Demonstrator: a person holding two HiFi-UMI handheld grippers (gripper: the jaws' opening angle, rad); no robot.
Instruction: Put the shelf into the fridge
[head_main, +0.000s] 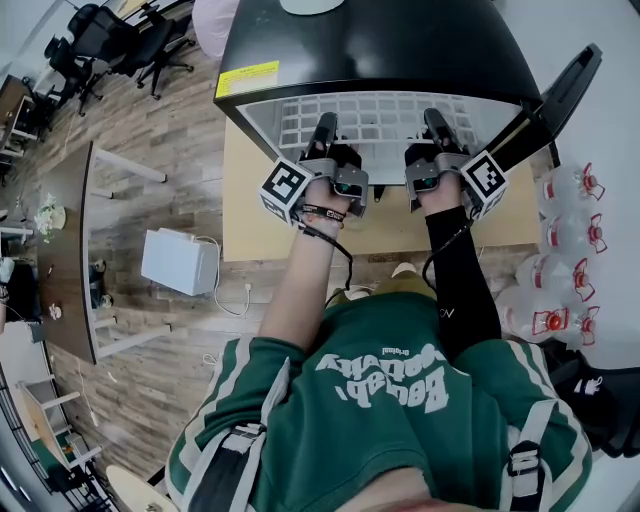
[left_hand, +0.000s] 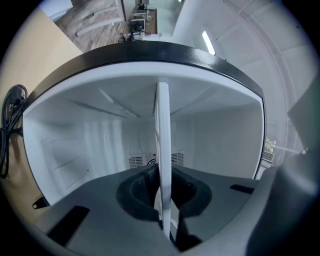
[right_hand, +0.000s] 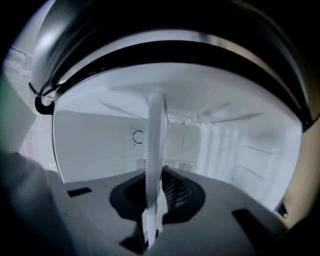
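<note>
A white wire shelf (head_main: 375, 118) lies flat, partly inside the small black fridge (head_main: 380, 45), whose white inside shows below its top. My left gripper (head_main: 323, 135) is shut on the shelf's near edge at the left, and my right gripper (head_main: 440, 130) is shut on it at the right. In the left gripper view the shelf (left_hand: 162, 150) runs edge-on between the jaws into the fridge's white cavity (left_hand: 90, 140). The right gripper view shows the same: the shelf (right_hand: 154, 160) pinched edge-on, with the back wall vents (right_hand: 175, 164) beyond.
The fridge door (head_main: 555, 105) stands open at the right. The fridge sits on a light wooden table (head_main: 240, 220). Several water bottles (head_main: 565, 250) stand on the floor at the right. A white box (head_main: 180, 262) and a cable (left_hand: 10, 125) lie at the left.
</note>
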